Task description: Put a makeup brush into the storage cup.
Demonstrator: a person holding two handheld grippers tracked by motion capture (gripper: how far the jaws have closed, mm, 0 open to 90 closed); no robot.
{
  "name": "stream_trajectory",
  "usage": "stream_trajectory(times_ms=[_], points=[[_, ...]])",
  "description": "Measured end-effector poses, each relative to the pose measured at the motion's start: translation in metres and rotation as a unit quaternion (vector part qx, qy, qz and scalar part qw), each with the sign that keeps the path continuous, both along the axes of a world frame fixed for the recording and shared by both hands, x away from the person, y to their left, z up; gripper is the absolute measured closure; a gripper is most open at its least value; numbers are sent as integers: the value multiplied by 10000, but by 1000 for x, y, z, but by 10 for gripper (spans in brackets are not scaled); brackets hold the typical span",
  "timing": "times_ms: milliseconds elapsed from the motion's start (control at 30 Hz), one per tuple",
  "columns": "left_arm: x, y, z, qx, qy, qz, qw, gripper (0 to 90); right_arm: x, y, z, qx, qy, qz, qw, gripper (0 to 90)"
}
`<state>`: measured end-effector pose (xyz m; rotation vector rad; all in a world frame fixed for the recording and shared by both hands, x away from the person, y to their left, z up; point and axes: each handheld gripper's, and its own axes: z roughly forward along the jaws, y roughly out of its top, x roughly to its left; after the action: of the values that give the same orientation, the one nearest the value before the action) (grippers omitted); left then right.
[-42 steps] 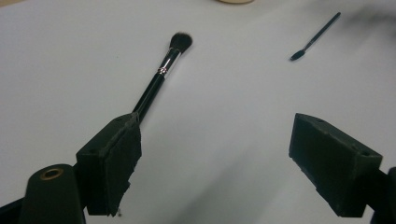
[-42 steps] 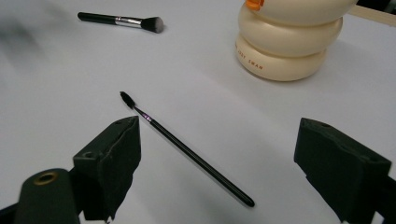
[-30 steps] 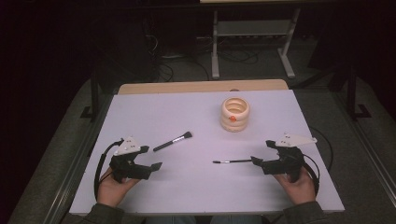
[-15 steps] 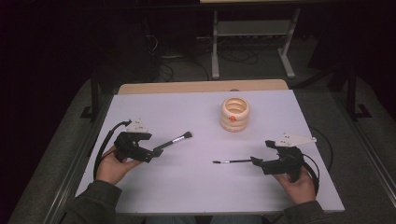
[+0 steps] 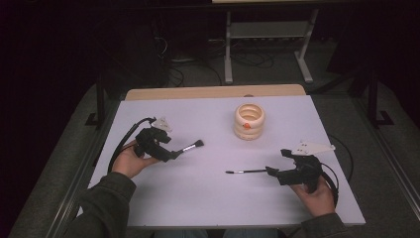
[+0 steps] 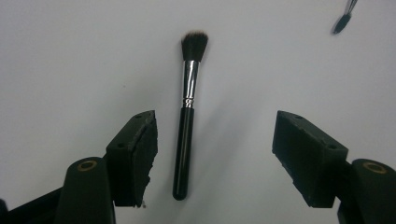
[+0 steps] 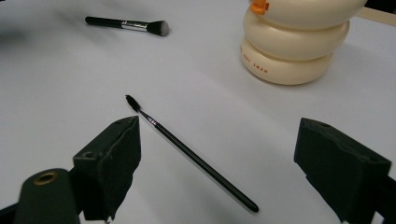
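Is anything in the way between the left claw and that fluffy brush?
Nothing visible. The left gripper is open, and the makeup brush lies flat on the bare table with its handle between the jaws, nearer one of them.

High view: fixed overhead, faces forward and down on table (image 5: pixel 208 198) | left gripper view: close, looks steeply down on powder brush (image 6: pixel 189 107) | right gripper view: close, low and oblique | shared: powder brush, thin brush (image 7: pixel 187 149).
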<state>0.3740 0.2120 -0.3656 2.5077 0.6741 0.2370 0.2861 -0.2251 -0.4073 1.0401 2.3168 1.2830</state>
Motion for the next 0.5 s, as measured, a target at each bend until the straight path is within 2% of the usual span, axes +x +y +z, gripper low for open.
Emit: stream_trajectory(times_ms=[200,333,500], points=[[11,-4,-5,117,148,-14,9998,345,0,0,0,27,1,13,10000,138],[17,-9,-9,161,323,12,9993,366,1,0,0,16,10,29,10000,139],[25,-16,-16,343,426,-52,9985,391,2,0,-1,15,14,34,10000,139]])
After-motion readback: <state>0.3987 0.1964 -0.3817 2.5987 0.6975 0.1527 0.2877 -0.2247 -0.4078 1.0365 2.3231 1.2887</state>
